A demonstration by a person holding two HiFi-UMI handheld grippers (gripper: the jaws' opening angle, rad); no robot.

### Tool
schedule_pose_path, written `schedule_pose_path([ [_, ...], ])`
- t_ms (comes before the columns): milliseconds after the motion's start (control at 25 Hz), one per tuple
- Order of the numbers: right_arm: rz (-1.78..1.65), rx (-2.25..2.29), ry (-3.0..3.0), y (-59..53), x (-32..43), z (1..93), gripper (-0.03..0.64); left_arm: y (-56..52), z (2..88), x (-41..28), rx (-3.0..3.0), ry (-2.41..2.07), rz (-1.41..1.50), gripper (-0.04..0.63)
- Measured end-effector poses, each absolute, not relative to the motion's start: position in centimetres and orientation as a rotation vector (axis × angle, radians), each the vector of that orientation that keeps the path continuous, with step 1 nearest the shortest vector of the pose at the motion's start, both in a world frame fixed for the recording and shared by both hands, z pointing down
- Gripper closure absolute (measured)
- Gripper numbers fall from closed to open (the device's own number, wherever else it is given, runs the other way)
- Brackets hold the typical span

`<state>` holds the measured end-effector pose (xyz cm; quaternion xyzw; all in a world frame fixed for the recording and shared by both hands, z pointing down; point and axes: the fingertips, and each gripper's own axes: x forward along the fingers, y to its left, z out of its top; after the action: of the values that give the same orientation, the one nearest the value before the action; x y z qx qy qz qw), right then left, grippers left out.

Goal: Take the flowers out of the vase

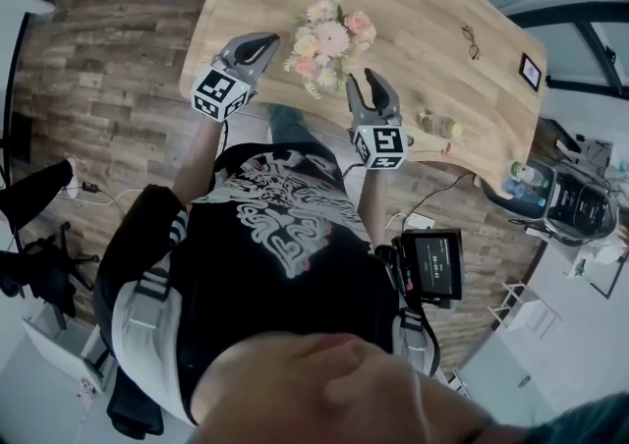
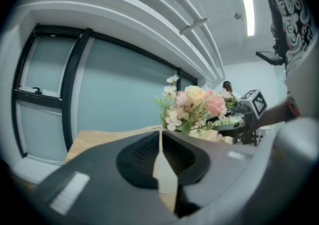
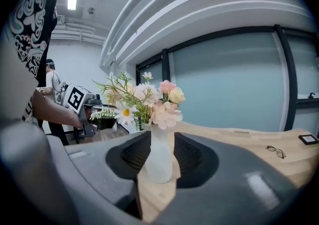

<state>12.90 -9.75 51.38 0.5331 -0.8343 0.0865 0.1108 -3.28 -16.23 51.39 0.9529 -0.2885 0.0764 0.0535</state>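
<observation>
A bunch of pink, cream and white flowers [image 1: 329,39] stands on the wooden table [image 1: 423,10]. From above, the blooms hide the vase. In the right gripper view a frosted white vase [image 3: 159,157] holds the flowers [image 3: 149,100]. It shows in the gap of my right gripper [image 3: 160,137], whose jaws stand open without pressing on it. In the head view the right gripper [image 1: 370,79] sits just right of the bouquet at the table's near edge. My left gripper [image 1: 267,42] is shut and empty, left of the bouquet. In the left gripper view, it [image 2: 160,134] points at the flowers [image 2: 195,103].
A pair of glasses [image 1: 471,41] and a small dark frame [image 1: 531,70] lie on the table's right part. Small items [image 1: 438,125] sit near its front edge, right of the right gripper. A chair [image 1: 575,201] stands off the right end. Windows line the far wall.
</observation>
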Motion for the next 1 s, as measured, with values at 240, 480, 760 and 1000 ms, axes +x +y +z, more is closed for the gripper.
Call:
schedule_pose_path([
  [240,0.267,1.475,-2.462,-10.0,11.8,51.8,0.436,-15.0,52.5,-1.6,2.936,-0.648,0.303,0.497],
  [480,0.285,1.363,-2.421,-11.0,11.1,53.4,0.355,-15.8,55.1,-0.6,2.952,-0.563,0.511,0.273],
  [760,0.276,1.331,-2.510,-13.4,10.2,53.1,0.318,-16.7,56.8,1.4,2.961,-0.355,0.527,0.244],
  [1000,0.258,1.270,-2.588,-14.7,8.8,52.4,0.301,-16.7,57.0,2.8,2.959,-0.242,0.488,0.215],
])
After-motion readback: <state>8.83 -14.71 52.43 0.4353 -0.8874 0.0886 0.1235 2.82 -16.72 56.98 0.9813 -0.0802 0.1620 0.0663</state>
